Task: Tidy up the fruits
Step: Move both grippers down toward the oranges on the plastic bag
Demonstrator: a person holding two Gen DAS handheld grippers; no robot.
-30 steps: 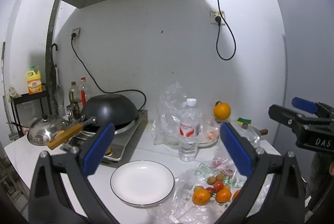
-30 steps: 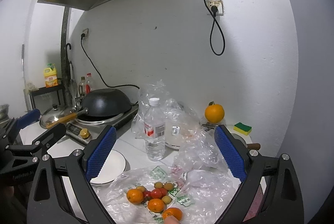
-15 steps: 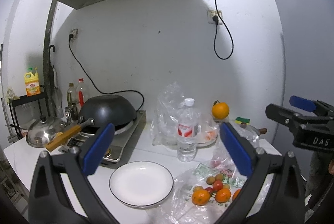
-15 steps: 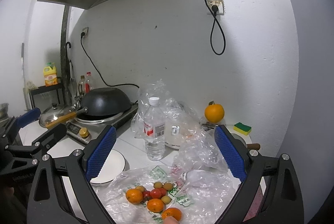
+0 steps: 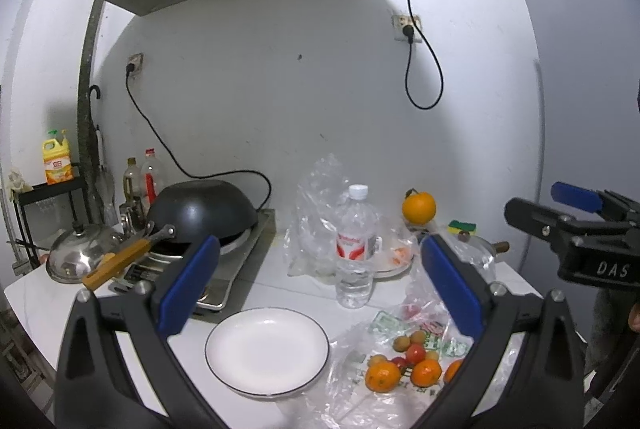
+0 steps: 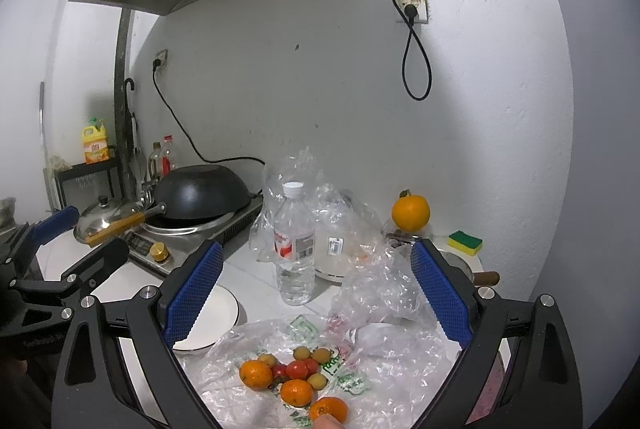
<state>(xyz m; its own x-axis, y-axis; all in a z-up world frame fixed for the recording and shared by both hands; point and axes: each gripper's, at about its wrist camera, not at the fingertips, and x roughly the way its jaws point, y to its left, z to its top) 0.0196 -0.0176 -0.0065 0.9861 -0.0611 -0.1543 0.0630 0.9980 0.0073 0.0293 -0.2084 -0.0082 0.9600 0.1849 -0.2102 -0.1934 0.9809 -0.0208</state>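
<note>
Orange tangerines (image 6: 296, 392) and small red fruits (image 6: 297, 369) lie on crinkled plastic (image 6: 384, 357) beside the white plate (image 5: 266, 349) (bare). Both grippers (image 5: 320, 285) (image 6: 316, 293) gape wide, holding nothing; only the right view shows a fingertip (image 6: 327, 422) touching one.

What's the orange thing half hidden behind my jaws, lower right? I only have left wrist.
Observer: A third mandarin, whole, on the plastic bag with the other fruit.
Operator: Anything touching it?
Observer: Yes, a fingertip at the bottom edge of the right wrist view rests against it.
Operator: Stove controls?
Observer: A gold knob shows plainly on the front of the stove.
</note>
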